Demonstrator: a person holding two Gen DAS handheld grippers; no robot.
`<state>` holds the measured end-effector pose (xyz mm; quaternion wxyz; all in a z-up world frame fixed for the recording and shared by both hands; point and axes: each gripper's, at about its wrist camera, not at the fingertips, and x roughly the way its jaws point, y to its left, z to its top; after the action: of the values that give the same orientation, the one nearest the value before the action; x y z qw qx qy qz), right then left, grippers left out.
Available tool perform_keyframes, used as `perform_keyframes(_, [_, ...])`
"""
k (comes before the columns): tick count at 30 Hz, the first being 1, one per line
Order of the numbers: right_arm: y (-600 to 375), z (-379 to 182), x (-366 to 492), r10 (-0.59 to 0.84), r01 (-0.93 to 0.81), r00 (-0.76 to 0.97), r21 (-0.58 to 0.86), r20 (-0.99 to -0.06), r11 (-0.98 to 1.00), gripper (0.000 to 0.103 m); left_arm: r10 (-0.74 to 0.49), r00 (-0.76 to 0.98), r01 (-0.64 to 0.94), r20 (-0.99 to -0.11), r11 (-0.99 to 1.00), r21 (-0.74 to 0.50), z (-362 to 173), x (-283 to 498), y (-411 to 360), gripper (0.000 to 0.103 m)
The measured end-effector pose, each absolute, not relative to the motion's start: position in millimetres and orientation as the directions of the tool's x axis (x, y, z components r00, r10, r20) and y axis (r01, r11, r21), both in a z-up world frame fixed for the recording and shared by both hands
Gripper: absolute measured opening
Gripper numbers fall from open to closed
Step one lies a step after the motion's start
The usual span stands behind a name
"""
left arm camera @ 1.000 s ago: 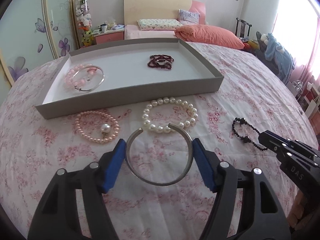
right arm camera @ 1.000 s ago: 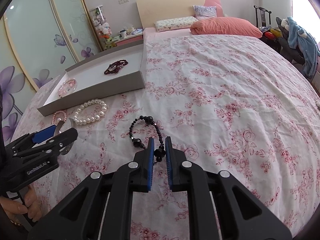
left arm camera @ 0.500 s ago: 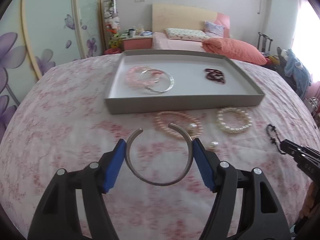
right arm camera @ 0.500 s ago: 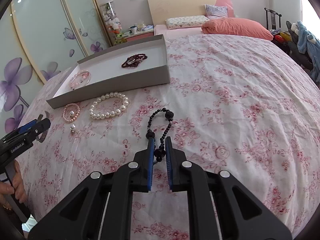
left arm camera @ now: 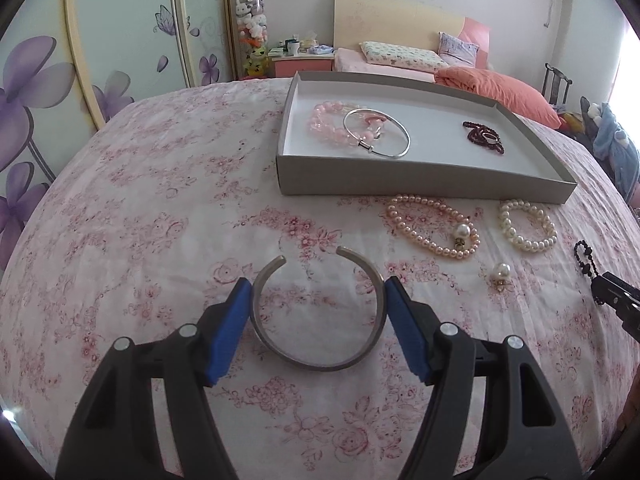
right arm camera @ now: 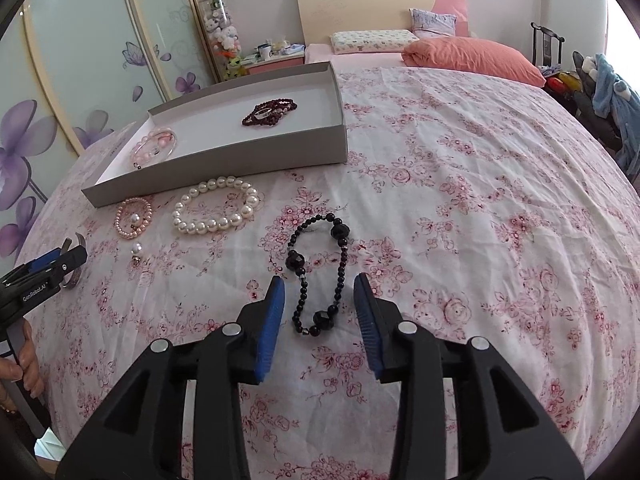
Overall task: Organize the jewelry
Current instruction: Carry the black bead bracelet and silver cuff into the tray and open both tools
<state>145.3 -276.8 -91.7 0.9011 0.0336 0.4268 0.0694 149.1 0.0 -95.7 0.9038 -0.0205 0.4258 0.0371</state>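
My left gripper (left arm camera: 318, 292) is shut on a silver open cuff bangle (left arm camera: 320, 360), held above the floral bedspread. My right gripper (right arm camera: 320, 292) is open, its blue pads on either side of a black bead bracelet (right arm camera: 320, 272) that lies on the bedspread. The grey tray (left arm camera: 400, 182) holds a pink bead bracelet (left arm camera: 326, 124), a silver bangle (left arm camera: 394, 124) and a dark red bead bracelet (left arm camera: 482, 138). In front of the tray lie a pink pearl bracelet (left arm camera: 434, 226), a white pearl bracelet (left arm camera: 526, 226) and a loose pearl earring (left arm camera: 500, 272).
The tray (right arm camera: 224, 158) also shows in the right wrist view, with the white pearl bracelet (right arm camera: 218, 210) and the pink pearl bracelet (right arm camera: 134, 216) before it. Pillows (right arm camera: 472, 58) and the headboard are at the far end. A wardrobe stands at the left.
My right gripper has opened and let the black bracelet drop onto the bedspread. My left gripper has carried the cuff bangle to the left, away from the pearl bracelets.
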Motion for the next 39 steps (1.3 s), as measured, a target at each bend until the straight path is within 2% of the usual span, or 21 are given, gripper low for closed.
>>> perform_keyframes(1, [-275.0,-92.1,145.5,0.141,-0.098,0.628,0.102,-0.765,0.990,0.036,0.048,0.634,-0.084,-0.772,0.996,-0.007,-95.9,149.0,0.2,0.066])
perform_keyframes(3, [-274.0,-92.4,145.4,0.125,-0.099,0.630,0.080,-0.767,0.992,0.017,0.047,0.634,-0.084,-0.772,0.996,-0.009,-96.6,148.4,-0.4,0.066])
perform_keyframes(5, [-277.5,-92.1,145.3,0.141,-0.095,0.627,0.104,-0.767,0.990,0.007,0.046,0.635,-0.085,-0.771,0.996,-0.011,-96.1,147.8,-0.3,0.066])
perform_keyframes(31, [-277.3,-59.8,134.7,0.229,-0.132,0.721,0.195,-0.653,0.972,0.006,0.058,0.608,-0.101,-0.792,0.995,-0.004,-101.3,149.2,2.3,0.066])
perform_keyframes(39, [-275.6,-35.0,128.9,0.256,-0.159,0.771,0.213,-0.582,0.964,0.006,0.053,0.623,-0.101,-0.780,0.995,-0.013,-98.3,145.6,2.6,0.066])
